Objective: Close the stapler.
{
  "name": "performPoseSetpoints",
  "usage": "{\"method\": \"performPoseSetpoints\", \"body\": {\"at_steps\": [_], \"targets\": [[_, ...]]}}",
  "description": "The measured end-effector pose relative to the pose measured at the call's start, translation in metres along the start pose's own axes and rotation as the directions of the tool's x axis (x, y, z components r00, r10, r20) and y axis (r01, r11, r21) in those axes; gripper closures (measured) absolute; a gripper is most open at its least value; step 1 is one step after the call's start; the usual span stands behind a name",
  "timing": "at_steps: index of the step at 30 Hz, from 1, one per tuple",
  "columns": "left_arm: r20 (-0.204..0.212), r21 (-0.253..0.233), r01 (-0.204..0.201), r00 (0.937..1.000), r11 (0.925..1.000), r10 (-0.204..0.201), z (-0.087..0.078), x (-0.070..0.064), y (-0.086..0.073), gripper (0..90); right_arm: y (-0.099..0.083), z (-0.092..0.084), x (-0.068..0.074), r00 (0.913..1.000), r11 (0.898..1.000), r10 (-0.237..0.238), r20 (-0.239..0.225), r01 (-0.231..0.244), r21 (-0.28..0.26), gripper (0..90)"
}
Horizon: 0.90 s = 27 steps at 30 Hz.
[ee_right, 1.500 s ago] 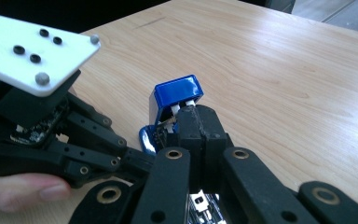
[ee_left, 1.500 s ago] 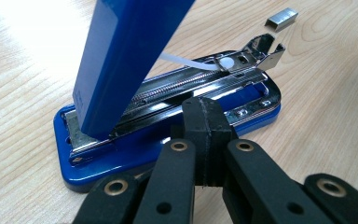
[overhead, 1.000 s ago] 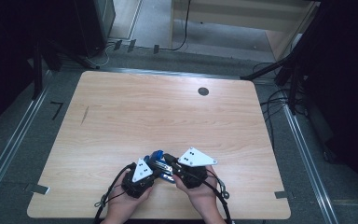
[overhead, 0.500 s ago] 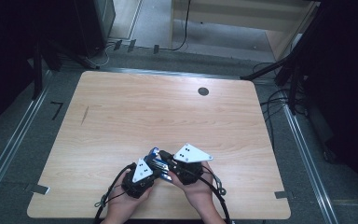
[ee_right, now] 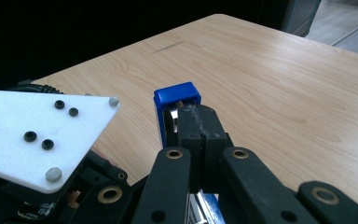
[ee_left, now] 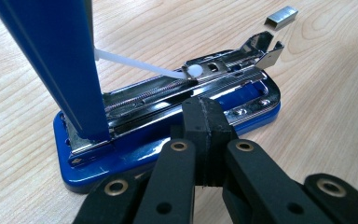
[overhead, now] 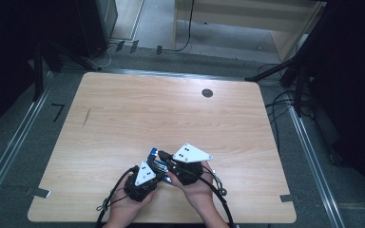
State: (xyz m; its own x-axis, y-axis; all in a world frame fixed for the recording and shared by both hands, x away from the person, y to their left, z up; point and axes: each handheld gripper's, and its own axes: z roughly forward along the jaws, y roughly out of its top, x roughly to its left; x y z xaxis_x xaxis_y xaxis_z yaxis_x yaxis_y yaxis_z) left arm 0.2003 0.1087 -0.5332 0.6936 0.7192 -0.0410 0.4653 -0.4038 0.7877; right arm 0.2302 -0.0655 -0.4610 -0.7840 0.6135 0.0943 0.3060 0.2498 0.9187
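Note:
A blue stapler [ee_left: 168, 140] lies on the wooden table [overhead: 171, 118] near its front edge, with its lid [ee_left: 56, 60] swung up and the metal magazine [ee_left: 205, 79] bared. My left gripper [ee_left: 205, 121] is shut, its tips resting against the side of the stapler's base. My right gripper [ee_right: 198, 123] is also shut, its tips right against the raised lid's blue end [ee_right: 177, 95]. A short strip of staples [ee_left: 282, 16] lies on the table past the stapler's nose. In the high view both hands hold the grippers [overhead: 145, 178] [overhead: 187, 166] close together around the stapler [overhead: 156, 159].
A round black grommet [overhead: 207, 93] sits in the table's far side. The left gripper's white three-cornered plate [ee_right: 37, 135] is close on the left in the right gripper view. Cables [overhead: 285, 102] lie on the floor to the table's right.
My right gripper has edged slightly left and away from the front edge, closer in on the stapler. The left gripper and the stapler have stayed put.

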Motion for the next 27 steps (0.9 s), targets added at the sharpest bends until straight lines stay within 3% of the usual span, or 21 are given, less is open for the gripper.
{"method": "performPoseSetpoints", "body": {"at_steps": [27], "targets": [[-0.002, 0.001, -0.006, 1.0, 1.0, 0.006, 0.0, 0.0, 0.0, 90.0, 0.009, 0.019, 0.004, 0.9994, 1.0, -0.011, -0.033, 0.011, -0.011, 90.0]]}}
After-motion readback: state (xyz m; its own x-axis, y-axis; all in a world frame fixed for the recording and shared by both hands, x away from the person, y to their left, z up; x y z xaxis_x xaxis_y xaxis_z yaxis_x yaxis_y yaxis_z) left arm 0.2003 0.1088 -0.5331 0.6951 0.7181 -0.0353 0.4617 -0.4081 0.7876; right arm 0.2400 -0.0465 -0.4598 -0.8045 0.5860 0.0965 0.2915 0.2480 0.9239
